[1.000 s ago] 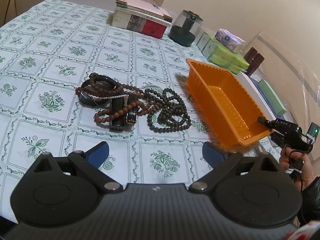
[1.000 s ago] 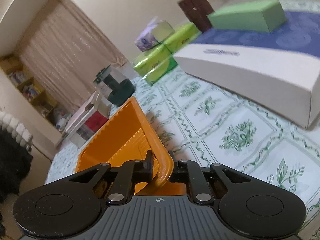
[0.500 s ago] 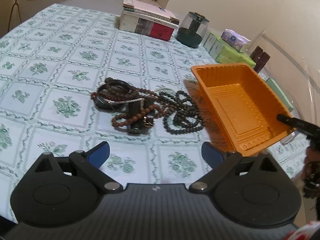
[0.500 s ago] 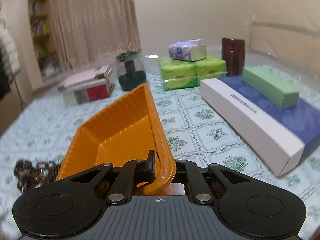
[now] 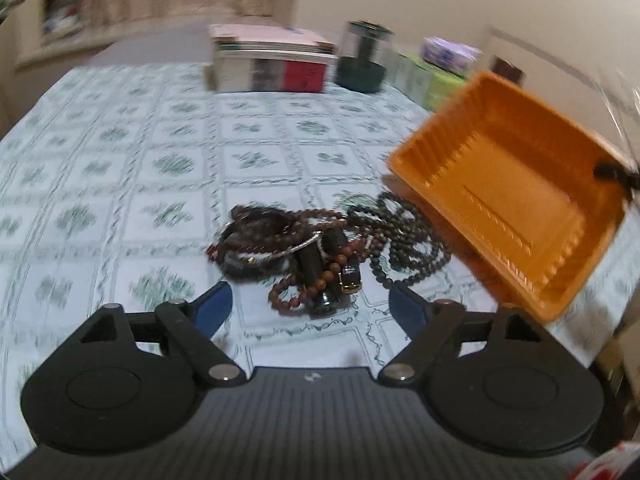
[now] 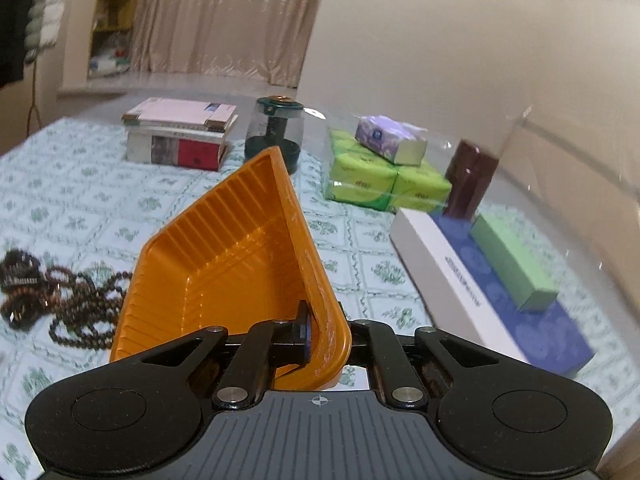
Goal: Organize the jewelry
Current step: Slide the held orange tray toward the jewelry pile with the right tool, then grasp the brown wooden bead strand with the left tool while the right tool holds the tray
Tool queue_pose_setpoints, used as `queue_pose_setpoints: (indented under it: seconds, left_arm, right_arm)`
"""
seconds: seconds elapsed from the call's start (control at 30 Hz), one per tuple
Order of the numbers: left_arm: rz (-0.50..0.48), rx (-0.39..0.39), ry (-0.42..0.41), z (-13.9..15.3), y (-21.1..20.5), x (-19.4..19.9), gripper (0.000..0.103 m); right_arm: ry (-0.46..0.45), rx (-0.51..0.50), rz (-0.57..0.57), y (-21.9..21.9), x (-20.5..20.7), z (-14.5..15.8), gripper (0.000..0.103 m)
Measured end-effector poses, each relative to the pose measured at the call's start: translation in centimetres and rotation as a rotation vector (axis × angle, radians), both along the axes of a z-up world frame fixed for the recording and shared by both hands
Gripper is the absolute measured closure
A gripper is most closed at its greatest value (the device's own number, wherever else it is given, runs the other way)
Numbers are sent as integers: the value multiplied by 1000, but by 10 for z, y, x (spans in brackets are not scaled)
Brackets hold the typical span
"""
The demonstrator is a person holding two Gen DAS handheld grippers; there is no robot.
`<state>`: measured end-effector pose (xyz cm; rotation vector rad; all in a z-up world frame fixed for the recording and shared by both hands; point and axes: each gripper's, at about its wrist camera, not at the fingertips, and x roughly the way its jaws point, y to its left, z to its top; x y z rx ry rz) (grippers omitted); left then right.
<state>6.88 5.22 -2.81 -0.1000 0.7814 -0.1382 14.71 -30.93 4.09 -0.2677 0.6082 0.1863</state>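
Observation:
A tangled pile of jewelry (image 5: 320,252), with brown and dark bead strands, bangles and a watch, lies on the flowered tablecloth (image 5: 160,152). My left gripper (image 5: 308,304) is open and empty, low over the cloth just in front of the pile. My right gripper (image 6: 324,340) is shut on the rim of an empty orange plastic tray (image 6: 224,272) and holds it tilted above the table. The tray (image 5: 508,200) hangs right of the pile in the left wrist view. The pile also shows at the left of the right wrist view (image 6: 56,300).
At the back stand a stack of books (image 5: 272,64) and a dark green jar with a clear dome (image 5: 362,60). Green tissue packs (image 6: 384,176), a dark brown box (image 6: 470,178) and a long white and blue box (image 6: 480,292) with a green box on it lie to the right.
My left gripper has dropped lower and closer to the jewelry pile. My right gripper has lifted and tilted the orange tray, which now hangs higher beside the pile.

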Motion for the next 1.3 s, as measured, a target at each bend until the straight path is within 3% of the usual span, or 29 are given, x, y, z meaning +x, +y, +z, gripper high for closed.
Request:
queue_pose_setpoints:
  seconds: [0.13,0.27,0.5,0.6,0.67,0.77,0.87,1.3]
  left_arm:
    - [-120,93,-14,-8,-7,9,41]
    - [-230,187,-13,-17,-18,18,67]
    - [-326,301,-23,-27,-27,34,68]
    - [-364,321,-11,-30,-30,38,76]
    - [-385,324,-2,-30,-32,40,97]
    - [-397,345,5,-25,-35,39,97]
    - [-420,314,-12,-8,-35,34,97]
    - [-424,231,-172,107,-30,32,97]
  right_arm:
    - [1,-30,10,6,0,3,95]
    - [5,-41,13,8,3,1,95]
    - [5,-41,14,8,0,2,95]
    - [6,-37,11,8,0,2,94]
    - [6,-34,9,8,1,2,94]
    - [6,-31,10,8,0,2,95]
    - [5,-30,10,7,0,2,95]
    - [-6,-27,13,8,-3,5,94]
